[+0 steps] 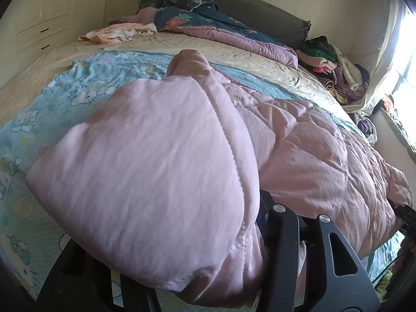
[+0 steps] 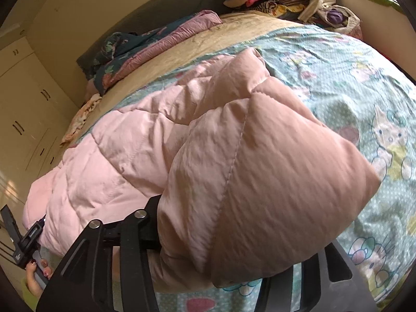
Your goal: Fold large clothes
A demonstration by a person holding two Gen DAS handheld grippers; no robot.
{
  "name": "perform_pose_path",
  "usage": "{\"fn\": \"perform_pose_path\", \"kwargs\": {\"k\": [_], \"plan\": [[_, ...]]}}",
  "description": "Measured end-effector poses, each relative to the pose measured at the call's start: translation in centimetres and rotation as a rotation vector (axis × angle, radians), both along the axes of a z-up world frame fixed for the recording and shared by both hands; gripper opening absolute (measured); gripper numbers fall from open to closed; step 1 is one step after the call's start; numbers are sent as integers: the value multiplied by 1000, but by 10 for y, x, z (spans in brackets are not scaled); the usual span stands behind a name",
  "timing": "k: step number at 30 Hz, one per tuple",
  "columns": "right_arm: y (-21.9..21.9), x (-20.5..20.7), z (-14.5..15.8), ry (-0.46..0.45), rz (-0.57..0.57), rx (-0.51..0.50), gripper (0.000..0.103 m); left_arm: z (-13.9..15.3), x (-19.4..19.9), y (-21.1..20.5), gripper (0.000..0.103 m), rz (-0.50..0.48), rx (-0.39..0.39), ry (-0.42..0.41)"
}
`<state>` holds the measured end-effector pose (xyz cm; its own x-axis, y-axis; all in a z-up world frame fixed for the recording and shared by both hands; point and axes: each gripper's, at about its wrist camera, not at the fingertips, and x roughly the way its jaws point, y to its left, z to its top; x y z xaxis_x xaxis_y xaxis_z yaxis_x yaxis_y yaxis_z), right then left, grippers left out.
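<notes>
jacket: pink quilted puffer (image 1: 299, 140), spread over the cartoon-cat sheet (image 1: 85, 91) on the bed, bulk lying between the two grippers
left gripper (image 1: 208, 273): one puffy end draped right over the fingers, fabric bunched between the jaws; gripping or let go, can't tell
right gripper (image 2: 234, 267): same deal, other end flopped over it, fingertips buried; hold or no hold, can't tell
hidden: both sets of pads under fabric, lower jacket edge covered by the folds
hand (image 2: 36, 275): on the other gripper's handle, cut off at frame edge
background: clothes pile (image 1: 335, 70) by the window, kinda blurry

Pink jacket (image 1: 161, 161) draped — over fingers (image 1: 335, 247).
</notes>
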<state>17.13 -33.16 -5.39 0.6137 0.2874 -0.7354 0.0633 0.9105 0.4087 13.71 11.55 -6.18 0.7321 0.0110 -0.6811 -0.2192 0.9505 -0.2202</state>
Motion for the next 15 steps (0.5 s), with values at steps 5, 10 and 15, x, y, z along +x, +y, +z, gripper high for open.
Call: {"fn": "perform_pose_path", "kwargs": {"k": [5, 10, 15], "plan": [[-2, -4, 1, 30, -9, -5, 60, 0, -2, 1, 44, 1, -2, 12], [-3, -17, 6, 33, 3, -10, 81, 0, -3, 2, 44, 2, -17, 20], [-4, -27, 9, 29, 8, -19, 90, 2, -5, 2, 45, 3, -22, 26]]}}
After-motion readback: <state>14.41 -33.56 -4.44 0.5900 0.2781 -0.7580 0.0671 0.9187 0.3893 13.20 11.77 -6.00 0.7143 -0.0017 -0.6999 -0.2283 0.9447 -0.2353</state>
